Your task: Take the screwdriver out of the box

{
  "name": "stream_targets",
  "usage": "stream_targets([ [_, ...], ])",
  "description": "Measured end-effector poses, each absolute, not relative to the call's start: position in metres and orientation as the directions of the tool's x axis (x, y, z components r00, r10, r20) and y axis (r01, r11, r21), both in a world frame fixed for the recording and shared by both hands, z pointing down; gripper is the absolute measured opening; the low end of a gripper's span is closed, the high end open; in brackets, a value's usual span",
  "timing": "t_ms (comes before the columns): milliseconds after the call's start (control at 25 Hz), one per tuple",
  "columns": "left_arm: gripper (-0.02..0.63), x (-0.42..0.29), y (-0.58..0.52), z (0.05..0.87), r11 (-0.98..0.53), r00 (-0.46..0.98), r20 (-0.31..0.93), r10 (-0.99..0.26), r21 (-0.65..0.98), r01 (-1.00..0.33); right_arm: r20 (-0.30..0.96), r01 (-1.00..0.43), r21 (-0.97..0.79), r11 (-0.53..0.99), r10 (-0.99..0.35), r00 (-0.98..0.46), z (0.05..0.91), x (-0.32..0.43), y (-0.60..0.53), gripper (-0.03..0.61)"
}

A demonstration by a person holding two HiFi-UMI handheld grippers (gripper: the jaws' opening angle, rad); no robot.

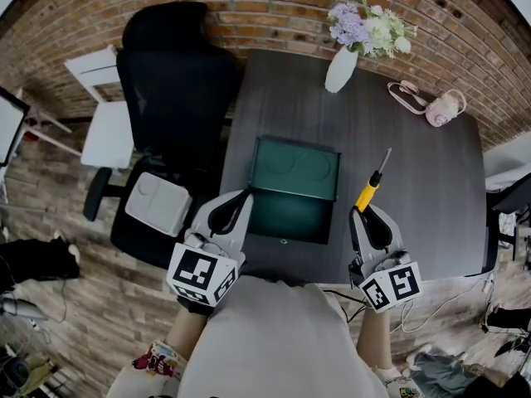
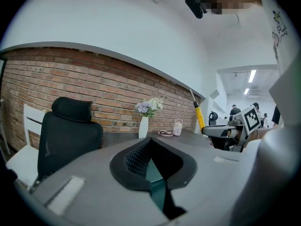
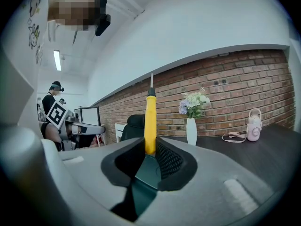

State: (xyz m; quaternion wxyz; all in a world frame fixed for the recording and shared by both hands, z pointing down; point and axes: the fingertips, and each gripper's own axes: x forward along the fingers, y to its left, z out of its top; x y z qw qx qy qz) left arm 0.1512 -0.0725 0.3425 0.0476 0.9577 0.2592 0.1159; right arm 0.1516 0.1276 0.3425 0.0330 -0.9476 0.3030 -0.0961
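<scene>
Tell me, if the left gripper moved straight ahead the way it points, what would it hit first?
Probably the open green box, whose left edge lies just beyond the left gripper; depth is unclear.

Box [image 1: 294, 169] on table [image 1: 436, 193], vase [image 1: 341, 70] behind, screwdriver [image 1: 368, 192] right of box

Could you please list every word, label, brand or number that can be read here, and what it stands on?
No words or numbers can be read anywhere.
On the left gripper and right gripper: black-and-white square markers only, no letters.
Dark scribbles, upper right of the left gripper view: too blurred to read.
</scene>
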Motion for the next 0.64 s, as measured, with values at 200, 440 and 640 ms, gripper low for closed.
stream_targets([
  [200, 0.0, 0.1527, -0.075, 0.3419, -0.856, 0.835, 0.191, 0.516, 0.135, 0.499, 0.169, -0.569, -0.127, -0.813, -0.583, 0.795, 0.3431, 0.1522, 0.1275, 0.073],
  [440, 0.0, 0.151, -0.0786, 0.3451, -0.854, 0.833, 0.191, 0.52, 0.127, 0.504, 0.17, -0.576, -0.124, -0.808, -0.59, 0.79, 0.3444, 0.152, 0.1249, 0.073],
  [640, 0.0, 0.1502, -0.0821, 0.3439, -0.861, 0.839, 0.197, 0.508, 0.135, 0.49, 0.172, -0.573, -0.123, -0.81, -0.586, 0.792, 0.3451, 0.1516, 0.1241, 0.072],
])
